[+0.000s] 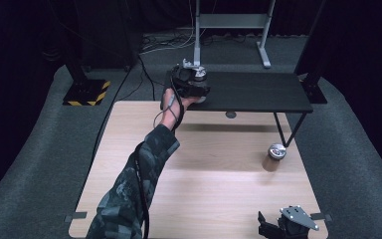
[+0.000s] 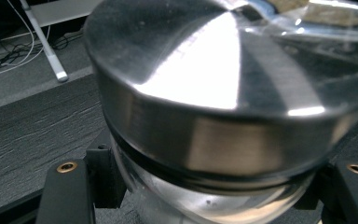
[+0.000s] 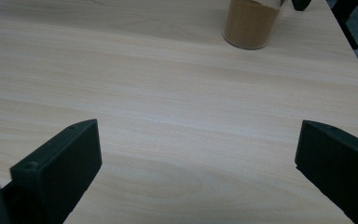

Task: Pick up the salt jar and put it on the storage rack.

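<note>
Left gripper (image 1: 197,84), extended over the raised black shelf (image 1: 258,92), clamps a clear glass jar with a brushed-steel lid (image 2: 205,93) upright between its jaws. Right gripper (image 1: 286,226) rests wide open and empty on the light wooden tabletop (image 1: 204,194), nearest the powder-filled, steel-lidded jar (image 1: 273,157).

Pale wood grain across the table (image 1: 214,189). Matte black, faintly textured, on the raised shelf (image 1: 258,92). Camouflage of grey, green and black on the sleeve (image 1: 134,184). Black body and cable for the left gripper (image 1: 191,82); black body with a grey plate for the right gripper (image 1: 288,224). Brushed silver on the lid (image 2: 205,74) of the clear jar (image 2: 205,205) between the left jaws. Ochre-brown powder in the second jar (image 3: 251,21), silver-capped. Yellow and black hazard stripes on the floor plate (image 1: 87,93). Dark grey carpet (image 1: 30,164) all round.
</note>
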The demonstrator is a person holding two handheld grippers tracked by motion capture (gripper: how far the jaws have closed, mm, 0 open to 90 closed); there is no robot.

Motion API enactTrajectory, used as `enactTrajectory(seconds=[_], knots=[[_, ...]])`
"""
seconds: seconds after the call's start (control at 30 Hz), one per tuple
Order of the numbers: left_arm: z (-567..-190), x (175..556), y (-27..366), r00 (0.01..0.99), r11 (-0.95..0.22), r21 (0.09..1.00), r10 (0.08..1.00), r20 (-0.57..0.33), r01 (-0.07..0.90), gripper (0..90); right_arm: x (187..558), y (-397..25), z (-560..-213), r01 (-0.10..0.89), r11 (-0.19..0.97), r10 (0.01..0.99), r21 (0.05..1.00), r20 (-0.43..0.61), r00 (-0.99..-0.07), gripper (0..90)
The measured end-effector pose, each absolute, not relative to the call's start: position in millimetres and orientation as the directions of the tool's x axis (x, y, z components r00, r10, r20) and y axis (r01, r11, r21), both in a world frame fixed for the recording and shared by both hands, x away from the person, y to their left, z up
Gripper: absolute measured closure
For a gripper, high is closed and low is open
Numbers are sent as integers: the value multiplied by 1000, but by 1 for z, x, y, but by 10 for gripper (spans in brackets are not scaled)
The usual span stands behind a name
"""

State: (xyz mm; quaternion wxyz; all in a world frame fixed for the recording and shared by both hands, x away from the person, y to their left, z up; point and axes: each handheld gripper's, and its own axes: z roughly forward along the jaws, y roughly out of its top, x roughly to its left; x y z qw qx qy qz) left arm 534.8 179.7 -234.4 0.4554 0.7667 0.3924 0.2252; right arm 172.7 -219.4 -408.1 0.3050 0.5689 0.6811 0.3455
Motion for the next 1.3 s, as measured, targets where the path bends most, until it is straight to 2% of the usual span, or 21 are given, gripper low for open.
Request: enactTrajectory(seconds=[0.53, 0.6, 0.7, 0.8, 1.07, 1.1, 1.17, 1.23, 1.3], knots=[[-227, 542, 174, 586, -297, 852, 810, -15, 431, 305, 172, -219, -408, 563, 112, 986, 819, -23, -163, 0], [-226, 542, 173, 590, -313, 844, 807, -7, 437, 239, 172, -219, -408, 561, 115, 986, 820, -25, -166, 0], [-226, 537, 175, 589, -303, 843, 808, -21, 445, 43, 172, -220, -408, 559, 116, 986, 821, -26, -166, 0], [-225, 522, 176, 578, -319, 838, 816, 5, 443, 2, 171, -221, -408, 558, 107, 987, 823, -20, -159, 0], [-235, 469, 199, 577, -366, 853, 811, 96, 372, 1, 168, -225, -409, 551, 85, 990, 830, -8, -141, 0], [-244, 450, 208, 569, -377, 854, 813, 121, 357, 1, 168, -225, -409, 551, 85, 990, 830, -8, -141, 0], [-248, 441, 213, 566, -386, 853, 813, 134, 352, 1, 168, -225, -409, 551, 85, 990, 830, -7, -142, 0], [-267, 415, 233, 559, -379, 856, 818, 133, 352, 1, 169, -224, -409, 553, 88, 990, 829, -9, -144, 0], [-275, 407, 239, 556, -373, 857, 821, 127, 355, 2, 170, -223, -409, 557, 91, 989, 826, -11, -146, 0]])
